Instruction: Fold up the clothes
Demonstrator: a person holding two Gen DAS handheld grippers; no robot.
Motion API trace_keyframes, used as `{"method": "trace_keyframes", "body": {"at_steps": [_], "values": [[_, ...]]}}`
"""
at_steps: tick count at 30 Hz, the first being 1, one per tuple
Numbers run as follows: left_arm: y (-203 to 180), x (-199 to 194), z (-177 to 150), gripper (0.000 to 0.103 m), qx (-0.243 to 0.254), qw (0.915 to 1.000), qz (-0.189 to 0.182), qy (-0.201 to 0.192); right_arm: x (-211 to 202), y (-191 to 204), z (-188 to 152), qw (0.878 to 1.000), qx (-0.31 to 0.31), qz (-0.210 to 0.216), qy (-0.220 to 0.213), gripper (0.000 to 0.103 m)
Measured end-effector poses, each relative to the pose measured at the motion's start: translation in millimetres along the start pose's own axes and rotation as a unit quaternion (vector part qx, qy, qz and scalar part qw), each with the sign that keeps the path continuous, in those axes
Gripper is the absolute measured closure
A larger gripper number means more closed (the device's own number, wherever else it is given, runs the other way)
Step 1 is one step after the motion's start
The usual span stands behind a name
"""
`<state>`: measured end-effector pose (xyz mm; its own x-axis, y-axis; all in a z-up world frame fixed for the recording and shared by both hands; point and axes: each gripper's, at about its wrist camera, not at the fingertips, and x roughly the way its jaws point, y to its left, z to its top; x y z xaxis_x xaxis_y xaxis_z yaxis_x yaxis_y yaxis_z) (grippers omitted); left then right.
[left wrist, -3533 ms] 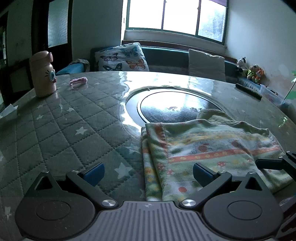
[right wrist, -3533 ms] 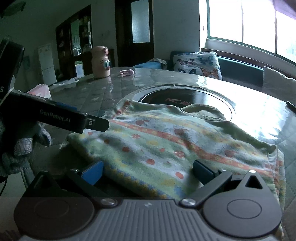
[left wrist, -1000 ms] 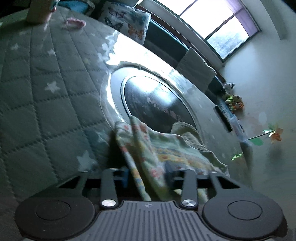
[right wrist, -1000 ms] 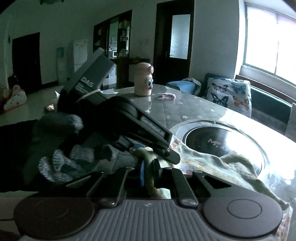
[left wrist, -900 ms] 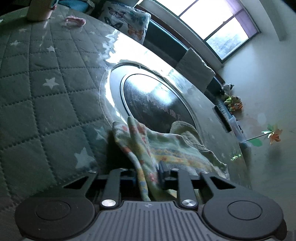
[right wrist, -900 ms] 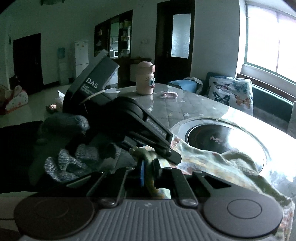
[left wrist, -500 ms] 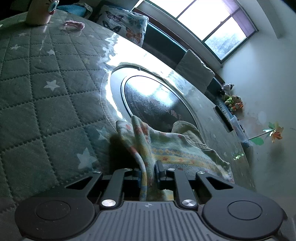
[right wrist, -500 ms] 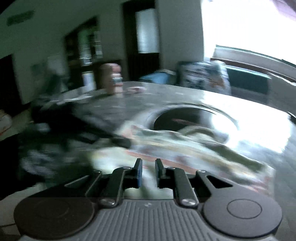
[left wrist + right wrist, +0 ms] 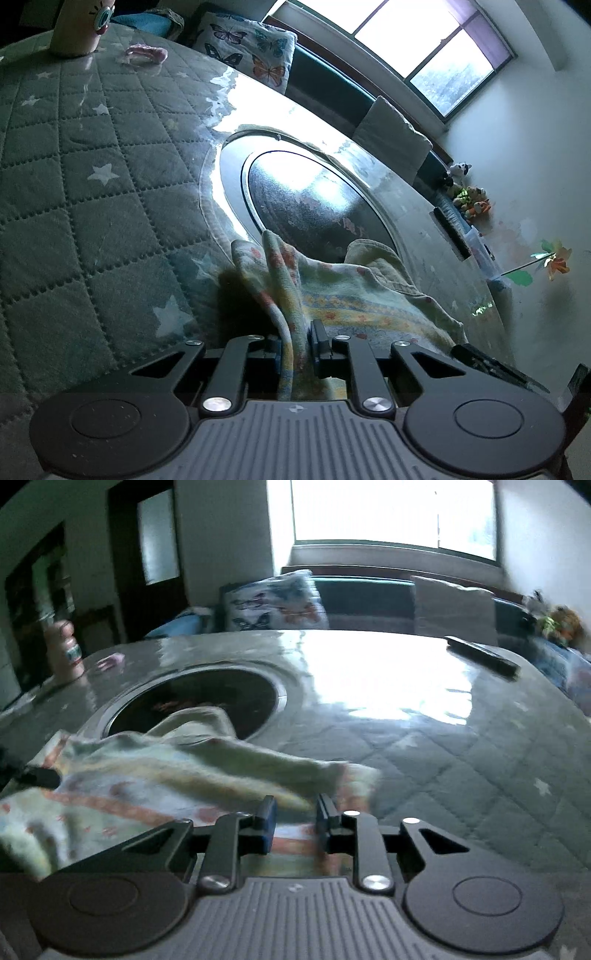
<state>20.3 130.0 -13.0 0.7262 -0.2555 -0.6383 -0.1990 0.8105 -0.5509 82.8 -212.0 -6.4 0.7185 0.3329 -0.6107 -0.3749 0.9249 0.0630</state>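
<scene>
the patterned garment (image 9: 347,295) lies folded at lower centre of the left wrist view, its long axis running from the lower middle toward the right edge, one end overlapping the rim of the dark round inset (image 9: 314,199). it is pale green with orange and yellow bands and small red spots. the left gripper (image 9: 297,341) is clamped on its lifted left edge. the right gripper (image 9: 295,818) has its fingers a little apart over the cloth's right end; blur hides any contact. the quilted star table cover (image 9: 74,177) lies bare toward upper left.

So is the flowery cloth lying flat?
No. The cloth is bunched, one edge lifted and pinched in the left gripper; the rest rests on the table.
</scene>
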Motion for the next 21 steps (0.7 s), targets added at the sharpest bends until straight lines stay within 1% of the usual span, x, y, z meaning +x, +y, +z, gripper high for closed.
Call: {"method": "trace_keyframes", "body": {"at_steps": [2, 3, 4, 6, 9, 12, 14, 16, 18, 21], "values": [[-0.9, -0.2, 0.1, 0.087, 0.003, 1.0000, 0.002, 0.000, -0.3, -7.7, 1.6, 1.000, 0.014, -0.013, -0.005, 0.073], [-1.4, -0.3, 0.1, 0.087, 0.005, 1.0000, 0.003, 0.001, -0.4, -11.8, 2.4, 1.000, 0.022, -0.018, -0.006, 0.064], [-1.8, -0.4, 0.2, 0.087, 0.007, 1.0000, 0.005, 0.001, -0.1, -15.2, 3.0, 0.999, 0.030, -0.022, -0.006, 0.061], [-2.1, -0.7, 0.3, 0.087, 0.009, 0.9999, 0.006, 0.002, 1.6, -24.0, 4.1, 0.999, 0.047, -0.025, -0.002, 0.061], [-2.1, -1.0, 0.8, 0.087, 0.010, 0.9999, 0.008, 0.002, 5.7, -30.4, 2.9, 0.997, 0.070, -0.011, 0.006, 0.060], [-3.9, -0.8, 1.6, 0.087, 0.013, 0.9998, 0.012, 0.004, 8.9, -27.4, 3.2, 0.997, 0.073, -0.005, 0.004, 0.061], [-6.2, -0.8, 2.1, 0.087, 0.015, 0.9997, 0.016, 0.004, 11.4, -22.9, 3.8, 0.997, 0.072, -0.001, 0.004, 0.075], [-17.1, 1.0, 4.7, 0.088, 0.025, 0.9996, 0.013, 0.003, 12.1, -18.8, 4.1, 0.997, 0.072, -0.001, 0.003, 0.090], [-29.9, 3.2, 7.9, 0.091, 0.036, 0.9993, 0.007, 0.001, 9.9, -19.8, 4.5, 0.997, 0.080, 0.003, -0.001, 0.094], [-49.1, 6.5, 12.6, 0.092, 0.053, 0.9986, -0.001, -0.001, -1.2, -21.9, 6.9, 0.996, 0.086, 0.010, -0.015, 0.096]]}}
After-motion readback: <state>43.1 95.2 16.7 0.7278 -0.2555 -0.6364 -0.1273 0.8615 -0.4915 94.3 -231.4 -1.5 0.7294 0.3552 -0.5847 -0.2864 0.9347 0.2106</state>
